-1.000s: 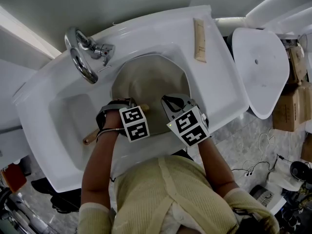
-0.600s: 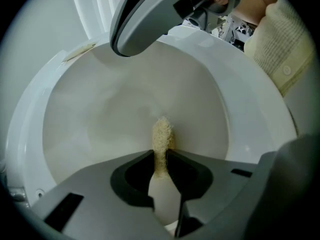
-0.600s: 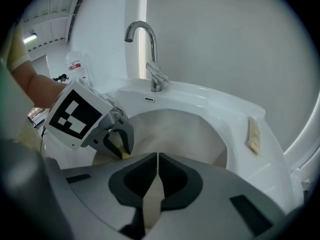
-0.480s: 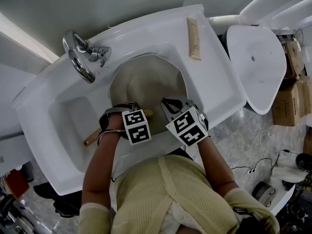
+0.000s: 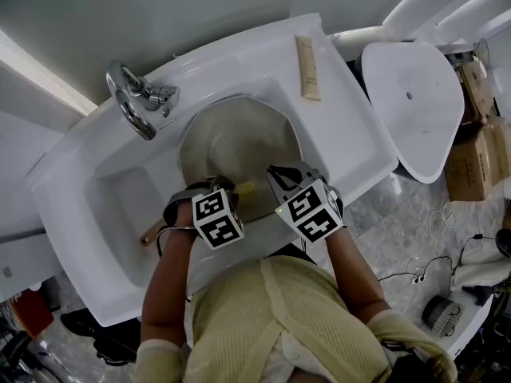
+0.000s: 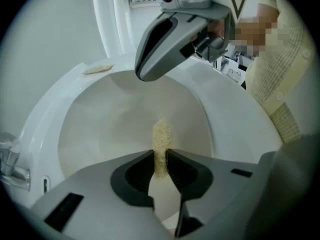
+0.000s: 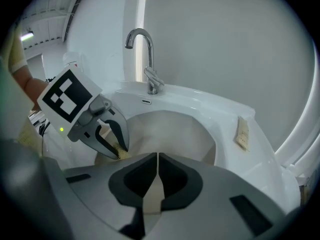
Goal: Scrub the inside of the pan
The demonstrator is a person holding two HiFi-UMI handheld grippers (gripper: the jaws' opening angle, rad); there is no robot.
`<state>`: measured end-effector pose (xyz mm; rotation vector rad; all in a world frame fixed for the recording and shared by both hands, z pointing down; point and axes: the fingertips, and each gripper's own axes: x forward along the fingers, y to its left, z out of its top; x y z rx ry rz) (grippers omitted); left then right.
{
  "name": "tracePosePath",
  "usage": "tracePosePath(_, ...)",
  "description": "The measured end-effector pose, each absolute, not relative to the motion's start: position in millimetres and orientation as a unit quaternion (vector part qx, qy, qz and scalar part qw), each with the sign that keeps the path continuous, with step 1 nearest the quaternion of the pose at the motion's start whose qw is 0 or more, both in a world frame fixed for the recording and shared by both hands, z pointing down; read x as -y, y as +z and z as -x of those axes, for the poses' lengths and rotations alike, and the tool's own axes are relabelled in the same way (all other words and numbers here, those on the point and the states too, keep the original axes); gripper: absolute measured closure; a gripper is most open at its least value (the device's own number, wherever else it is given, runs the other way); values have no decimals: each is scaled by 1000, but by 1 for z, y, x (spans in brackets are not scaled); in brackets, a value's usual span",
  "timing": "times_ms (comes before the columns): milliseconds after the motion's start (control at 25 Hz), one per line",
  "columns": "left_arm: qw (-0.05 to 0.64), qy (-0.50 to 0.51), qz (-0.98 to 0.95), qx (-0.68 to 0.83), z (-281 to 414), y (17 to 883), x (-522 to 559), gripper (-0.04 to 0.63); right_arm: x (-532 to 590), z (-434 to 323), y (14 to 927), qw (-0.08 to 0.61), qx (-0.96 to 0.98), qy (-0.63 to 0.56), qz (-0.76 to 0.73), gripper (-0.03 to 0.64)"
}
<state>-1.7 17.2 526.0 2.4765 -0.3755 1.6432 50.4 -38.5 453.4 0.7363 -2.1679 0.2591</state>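
The pan [image 5: 239,144] is seen lying in the basin of the white sink [image 5: 351,138], its pale tan inside turned upward, below the faucet [image 5: 134,102]. A wooden-handled scrub brush [image 6: 161,134] is clamped between the jaws of the left gripper [image 6: 161,155], with its tan bristles pointed over the near part of the pan's inside. The jaws of the right gripper [image 7: 157,160] are pressed together at the pan's near rim; whether the thin edge is caught between them cannot be settled. No foam, water or dirt can be made out on the pan's surface, so the amount already scrubbed cannot be read. The scrubbing is judged to be under way at the near side, with the far wall and the middle of the pan probably left to be covered.
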Motion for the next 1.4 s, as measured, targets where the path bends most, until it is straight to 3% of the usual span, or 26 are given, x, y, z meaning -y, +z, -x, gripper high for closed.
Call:
tracePosePath(880, 78, 424, -850, 303, 19, 454, -11, 472, 24, -58, 434, 395, 860, 84, -312, 588)
tracePosePath(1400, 34, 364, -843, 395, 44, 414, -4, 472, 24, -64, 427, 383, 859, 78, -332, 588)
